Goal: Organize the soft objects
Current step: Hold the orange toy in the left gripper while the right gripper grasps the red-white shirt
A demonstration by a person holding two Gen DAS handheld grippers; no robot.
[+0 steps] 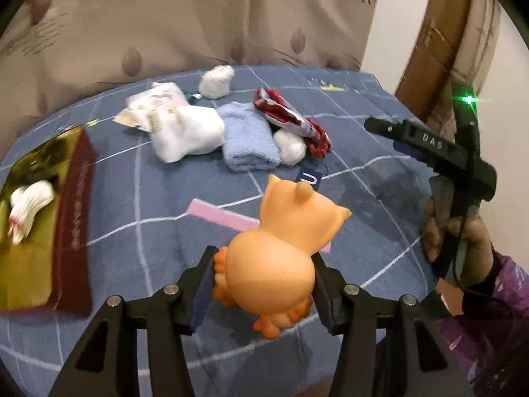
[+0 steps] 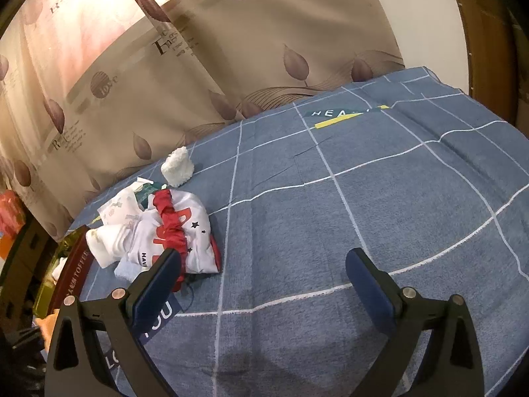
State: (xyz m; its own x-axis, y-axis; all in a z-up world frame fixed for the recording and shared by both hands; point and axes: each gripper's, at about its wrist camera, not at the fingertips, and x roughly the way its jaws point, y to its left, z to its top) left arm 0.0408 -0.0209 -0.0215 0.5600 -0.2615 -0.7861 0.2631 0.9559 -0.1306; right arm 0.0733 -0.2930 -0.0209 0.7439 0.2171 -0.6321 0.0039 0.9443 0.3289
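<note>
My left gripper is shut on an orange rubber owl toy and holds it above the blue bedsheet. A dark red box with a gold lining lies at the left with a white soft item inside. A pile sits behind: a white cloth, a light blue towel, a red and white garment, a small white fluffy piece. My right gripper is open and empty over the sheet, right of the garment. It also shows in the left wrist view.
A patterned beige curtain hangs behind the bed. A brown wooden frame stands at the right. The box's edge shows at the left in the right wrist view. The small white fluffy piece lies near the curtain.
</note>
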